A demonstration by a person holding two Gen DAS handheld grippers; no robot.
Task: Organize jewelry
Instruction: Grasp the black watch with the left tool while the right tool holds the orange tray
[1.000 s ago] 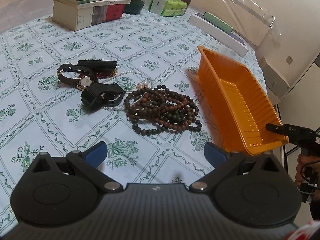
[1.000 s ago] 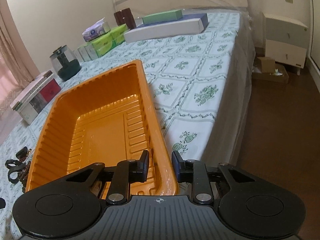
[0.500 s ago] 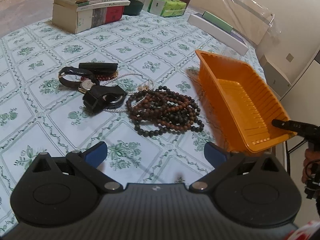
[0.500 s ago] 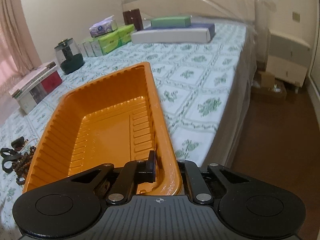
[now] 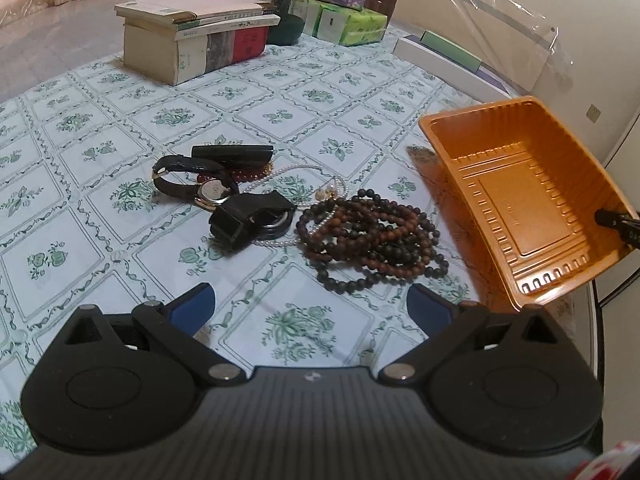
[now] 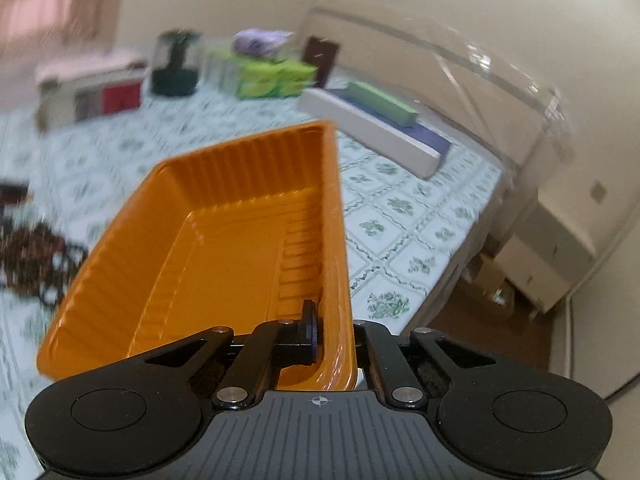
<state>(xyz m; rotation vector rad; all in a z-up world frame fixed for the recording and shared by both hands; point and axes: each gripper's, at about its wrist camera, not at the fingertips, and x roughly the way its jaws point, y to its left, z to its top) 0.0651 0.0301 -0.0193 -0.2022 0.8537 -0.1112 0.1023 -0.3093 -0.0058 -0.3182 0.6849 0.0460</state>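
The right gripper has its jaws clamped on the near wall of the ribbed orange plastic tray, one finger inside and one outside the rim. The tray is tilted, lifted above the desk's green-and-white floral tablecloth, near the desk's right edge. The left gripper hovers with its blue-padded jaws spread wide and nothing between them. Ahead of it on the cloth lies the jewelry: a heap of dark brown and black wooden bead bracelets, a thin white pearl strand, a gold-faced wristwatch with a dark strap and a black strapped watch.
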